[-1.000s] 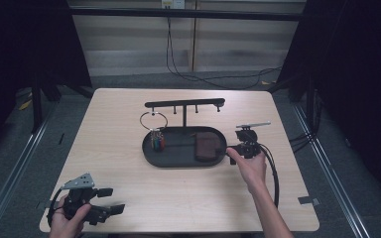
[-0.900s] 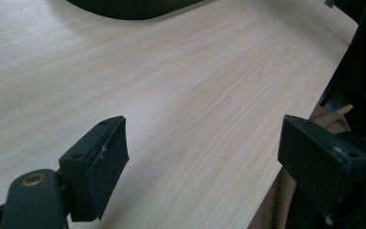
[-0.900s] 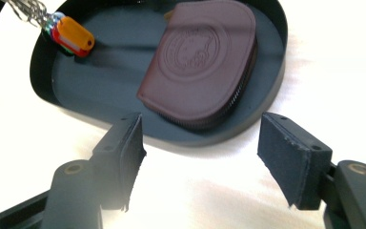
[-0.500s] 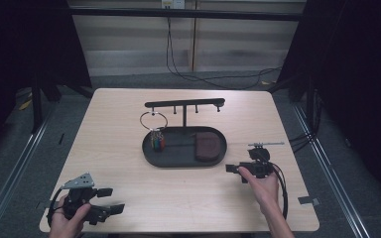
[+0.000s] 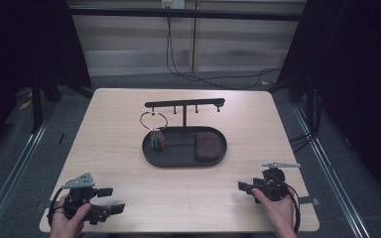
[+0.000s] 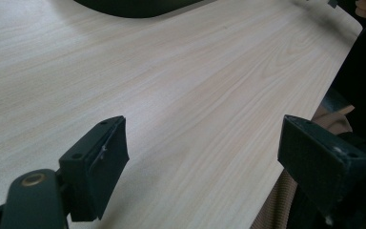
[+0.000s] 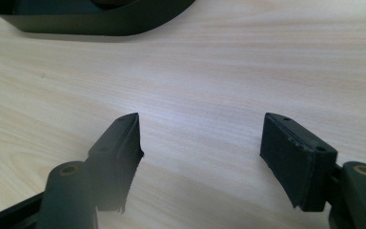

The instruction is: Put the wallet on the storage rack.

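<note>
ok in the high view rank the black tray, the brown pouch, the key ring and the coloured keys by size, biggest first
1. black tray
2. brown pouch
3. key ring
4. coloured keys

Pouch and ring are close in span; the pouch covers more area.

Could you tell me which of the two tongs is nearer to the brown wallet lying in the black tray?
The right. The right tongs sit at the table's near right, just off the wallet end of the tray. The left tongs rest at the near left corner, farther away.

Right gripper (image 5: 250, 188) withdrew from tray (image 5: 178, 159), fingers opening.
</note>
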Motion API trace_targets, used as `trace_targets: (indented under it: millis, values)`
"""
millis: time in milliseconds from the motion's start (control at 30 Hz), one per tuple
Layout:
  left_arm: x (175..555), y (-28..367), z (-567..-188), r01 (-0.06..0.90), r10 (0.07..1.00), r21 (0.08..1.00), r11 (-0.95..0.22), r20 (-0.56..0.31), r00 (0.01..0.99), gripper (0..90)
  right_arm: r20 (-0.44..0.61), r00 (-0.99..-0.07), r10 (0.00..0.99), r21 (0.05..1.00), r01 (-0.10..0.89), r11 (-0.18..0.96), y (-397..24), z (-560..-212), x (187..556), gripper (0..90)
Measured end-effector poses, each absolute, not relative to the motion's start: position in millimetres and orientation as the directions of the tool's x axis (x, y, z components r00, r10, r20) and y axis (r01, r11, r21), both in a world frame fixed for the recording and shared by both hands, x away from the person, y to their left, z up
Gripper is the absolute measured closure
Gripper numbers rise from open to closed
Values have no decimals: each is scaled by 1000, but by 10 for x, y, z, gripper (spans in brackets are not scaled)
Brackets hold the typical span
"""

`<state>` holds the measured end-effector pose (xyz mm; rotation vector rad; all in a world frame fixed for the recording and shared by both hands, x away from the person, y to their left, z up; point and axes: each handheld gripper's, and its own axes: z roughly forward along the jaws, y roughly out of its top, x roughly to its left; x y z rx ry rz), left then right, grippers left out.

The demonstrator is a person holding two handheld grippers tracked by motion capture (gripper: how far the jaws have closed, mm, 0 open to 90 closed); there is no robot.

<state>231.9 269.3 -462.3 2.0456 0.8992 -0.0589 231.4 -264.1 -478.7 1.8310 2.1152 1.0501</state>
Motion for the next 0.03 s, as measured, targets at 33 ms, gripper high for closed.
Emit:
trace_targets:
  millis: [33]
  values:
    - [2317,2698,-4619,611,575,706,-358,-349,740,172,309,-239,920,594,804,9,-2645,-4783,2313,292]
